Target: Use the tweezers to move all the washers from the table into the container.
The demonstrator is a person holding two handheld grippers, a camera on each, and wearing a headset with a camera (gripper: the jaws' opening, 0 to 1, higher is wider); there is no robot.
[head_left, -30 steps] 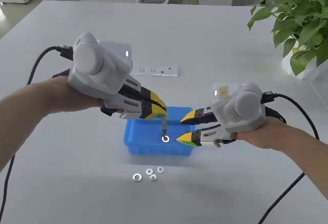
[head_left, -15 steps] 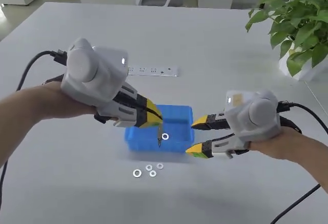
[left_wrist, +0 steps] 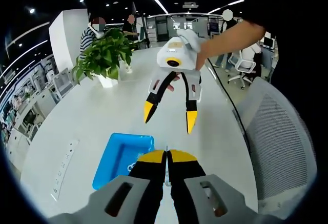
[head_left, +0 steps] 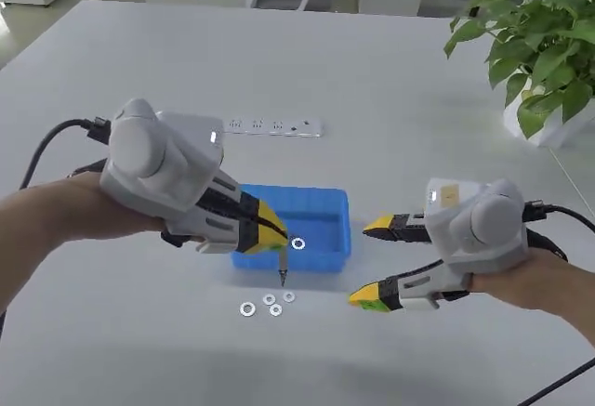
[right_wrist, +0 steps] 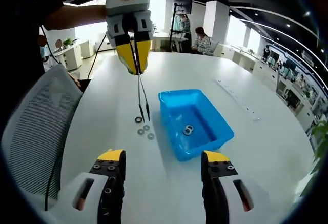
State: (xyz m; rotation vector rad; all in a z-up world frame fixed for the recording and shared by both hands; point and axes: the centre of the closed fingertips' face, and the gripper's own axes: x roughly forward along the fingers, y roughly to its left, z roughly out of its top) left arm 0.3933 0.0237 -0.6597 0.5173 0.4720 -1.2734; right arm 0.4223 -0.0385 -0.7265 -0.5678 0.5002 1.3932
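Currently in hand: pick-up of one loose washer with the tweezers point(head_left: 283, 272).
Left tongs point(head_left: 276, 236): pressed together on the tweezers' upper end, with the tweezer tips pointing down just outside the near wall of the container point(head_left: 342, 229).
Right tongs point(head_left: 370, 262): spread, holding nothing, off the container's right end and apart from it.
Loose washers point(head_left: 269, 301): four, clustered on the desk point(head_left: 130, 341) just outside the container's near wall, beneath the tweezer tips.
Stored washers point(right_wrist: 187, 129): at least two, lying on the container floor.
Tip state: in the right gripper view the two tips stand slightly apart.
Method: select the outermost washer, straddle its rim with one tip through the hole, close gently, then lift straight up before crossing the container wall.
Caution: a sideways sweep would likely scatter the neighbouring washers.
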